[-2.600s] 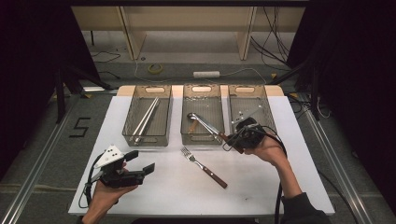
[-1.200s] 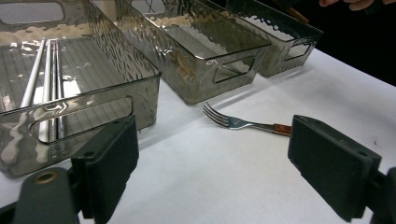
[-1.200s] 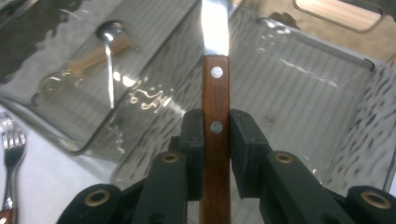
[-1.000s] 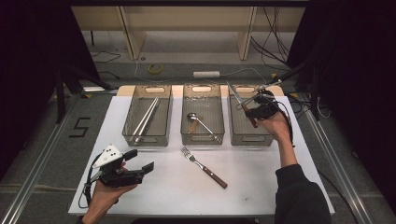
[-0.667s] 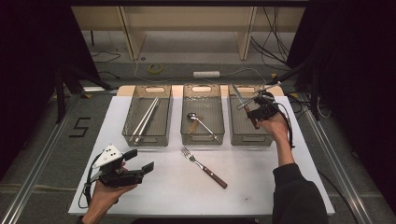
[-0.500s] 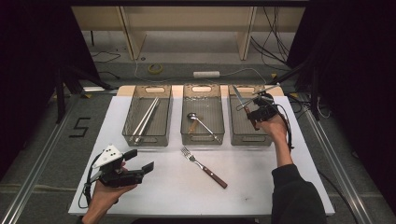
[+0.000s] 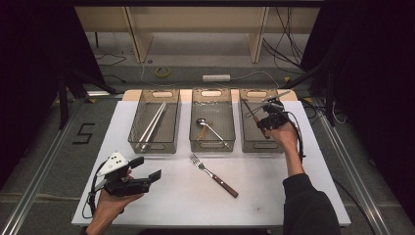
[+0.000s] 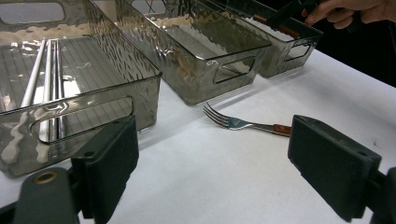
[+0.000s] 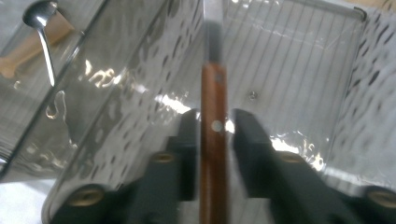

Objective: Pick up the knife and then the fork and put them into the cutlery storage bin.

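My right gripper hovers over the right-hand bin, pointing down into it. A wooden-handled knife stands between its jaws, blade pointing away over the ribbed bin floor. In the right gripper view the knife handle runs up the middle and a thin gap shows beside the right pad; the jaws have just been opening. My left gripper rests open and holding nothing at the table's front left. A fork lies on the white table ahead of it.
Three clear bins stand in a row at the back. The left one holds metal chopsticks, the middle one a spoon. The white table has dark floor on both sides.
The right hand carried the knife from in front of the middle bin to above the right bin, then sank slightly. The left hand has not moved.
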